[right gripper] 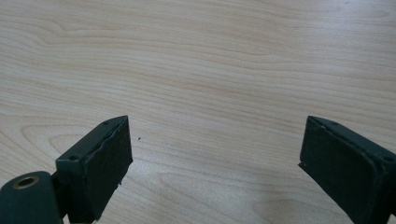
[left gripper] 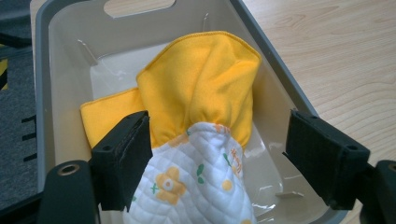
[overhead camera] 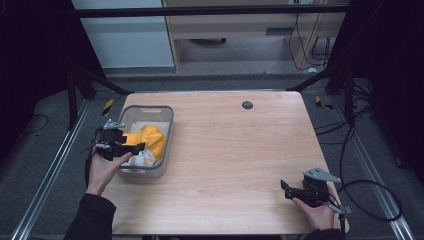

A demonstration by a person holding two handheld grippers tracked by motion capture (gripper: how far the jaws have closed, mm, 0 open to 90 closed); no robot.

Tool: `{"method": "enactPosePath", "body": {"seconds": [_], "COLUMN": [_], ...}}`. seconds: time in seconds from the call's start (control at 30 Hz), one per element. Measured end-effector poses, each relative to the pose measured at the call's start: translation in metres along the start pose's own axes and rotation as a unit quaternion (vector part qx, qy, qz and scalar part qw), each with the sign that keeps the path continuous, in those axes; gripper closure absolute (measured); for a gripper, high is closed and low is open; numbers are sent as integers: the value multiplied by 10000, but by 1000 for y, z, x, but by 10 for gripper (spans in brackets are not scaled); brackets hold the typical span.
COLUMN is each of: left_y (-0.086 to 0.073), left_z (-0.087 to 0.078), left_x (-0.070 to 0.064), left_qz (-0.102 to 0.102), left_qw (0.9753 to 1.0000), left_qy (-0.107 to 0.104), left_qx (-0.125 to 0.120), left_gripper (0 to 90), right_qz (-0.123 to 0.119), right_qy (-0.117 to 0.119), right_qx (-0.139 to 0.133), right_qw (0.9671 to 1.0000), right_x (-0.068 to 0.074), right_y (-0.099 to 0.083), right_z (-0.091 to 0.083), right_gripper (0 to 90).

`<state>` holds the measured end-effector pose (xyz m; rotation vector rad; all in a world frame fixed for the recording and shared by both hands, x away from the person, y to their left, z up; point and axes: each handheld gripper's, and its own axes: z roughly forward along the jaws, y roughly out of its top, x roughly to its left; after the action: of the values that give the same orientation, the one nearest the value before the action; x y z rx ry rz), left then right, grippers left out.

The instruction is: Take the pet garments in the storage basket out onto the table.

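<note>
Cloth point(left gripper: 205, 79), bright yellow, bunches over quilted floral fabric point(left gripper: 196, 182) in the bin point(left gripper: 275, 84), jaws wide, gripping nothing.

a light wood-grain desk point(overhead camera: 225, 150) carries a grey plastic bin point(overhead camera: 131, 111) near its left edge, toward the near half. a small dark round disc point(overhead camera: 247, 105) sits at the far side, right of centre. the other parts of the desk top show bare wood.

1 grey bin point(left gripper: 51, 60), 1 yellow cloth point(left gripper: 205, 79), 1 quilted flowered cloth point(left gripper: 196, 182), 2 tongs.
</note>
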<state>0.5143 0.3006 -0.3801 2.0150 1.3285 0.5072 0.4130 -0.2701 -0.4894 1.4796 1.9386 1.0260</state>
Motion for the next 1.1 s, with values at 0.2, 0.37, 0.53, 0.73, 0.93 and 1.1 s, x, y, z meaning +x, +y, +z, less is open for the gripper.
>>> {"method": "enactPosePath", "body": {"seconds": [0.2,0.37,0.53,0.73,0.93,1.1], "left_y": [2,2,0,-2,-4,-6], "left_z": [3,8,13,19,23,28], "left_x": [1,1,0,0,1,1], "left_qz": [26,77,144,173,167,155], "left_qw": [10000,9997,9992,9987,9983,9975], "left_qy": [-48,-60,-38,4,0,2], "left_qx": [81,222,365,480,557,683], "left_gripper": [250,279,310,355,386,417], "right_qz": [28,6,0,20,-12,-17], "right_qy": [30,11,17,31,20,33], "right_qx": [18,8,10,25,28,49], "right_qw": [10000,10000,10000,10000,10000,10000], "right_x": [1,0,0,1,0,1], "right_y": [0,0,0,0,0,0], "right_z": [0,0,0,0,1,1], "right_gripper": [91,91,92,92,92,92]}}
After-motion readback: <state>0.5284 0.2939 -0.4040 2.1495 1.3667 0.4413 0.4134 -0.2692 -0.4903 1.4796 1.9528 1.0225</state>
